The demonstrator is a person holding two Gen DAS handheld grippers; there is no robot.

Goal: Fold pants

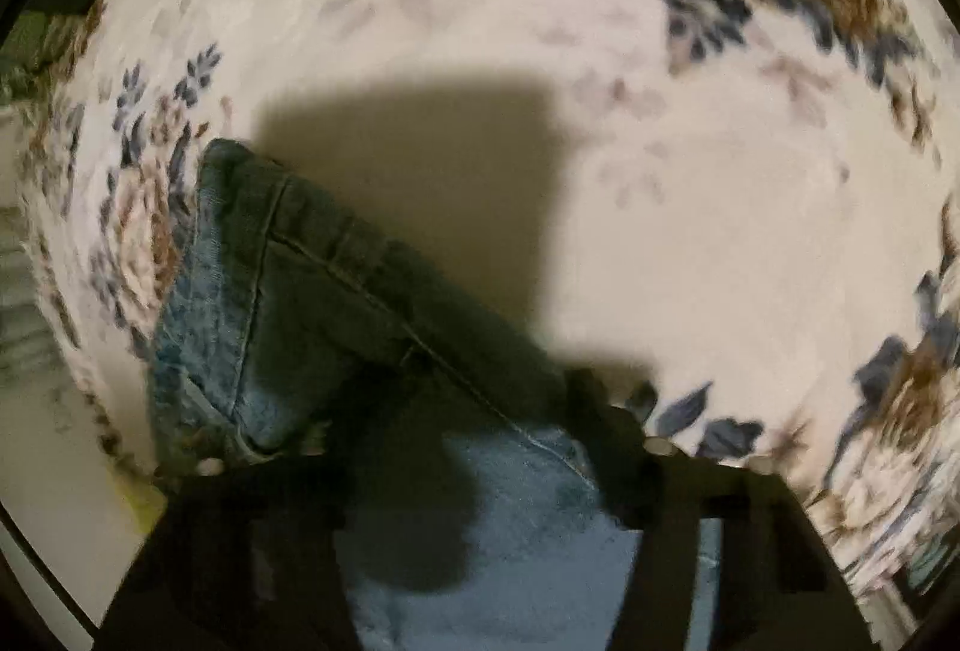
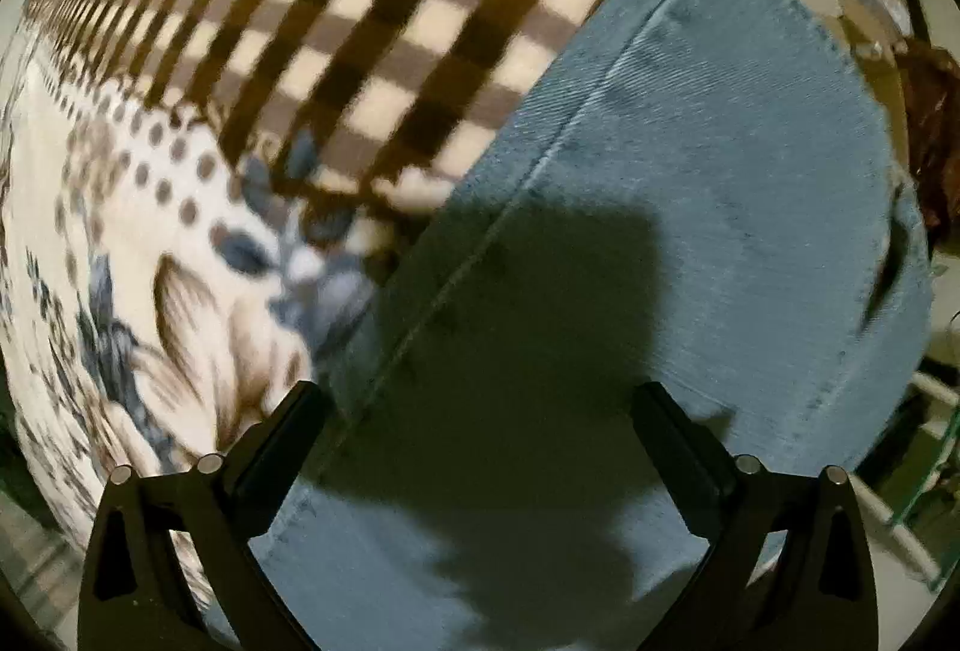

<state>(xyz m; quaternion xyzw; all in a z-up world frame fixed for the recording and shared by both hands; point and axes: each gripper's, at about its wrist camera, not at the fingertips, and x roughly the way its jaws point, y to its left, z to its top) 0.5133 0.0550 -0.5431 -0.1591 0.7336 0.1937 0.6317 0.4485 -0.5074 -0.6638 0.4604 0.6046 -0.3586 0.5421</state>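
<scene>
Blue denim pants lie on a cream floral blanket; their stitched waistband corner shows at centre left. My left gripper points down onto them, its dark blurred fingers partly apart with flat denim in shadow between them; no pinch shows. In the right wrist view a pant leg with a long side seam runs up to a frayed hem at top right. My right gripper hangs wide open just over this leg, with nothing between its fingers.
A brown-and-cream checked band of the blanket lies beyond the leg, floral print to its left. The bed's edge and pale floor show at left. Brown clutter and a glass shelf stand past the right edge.
</scene>
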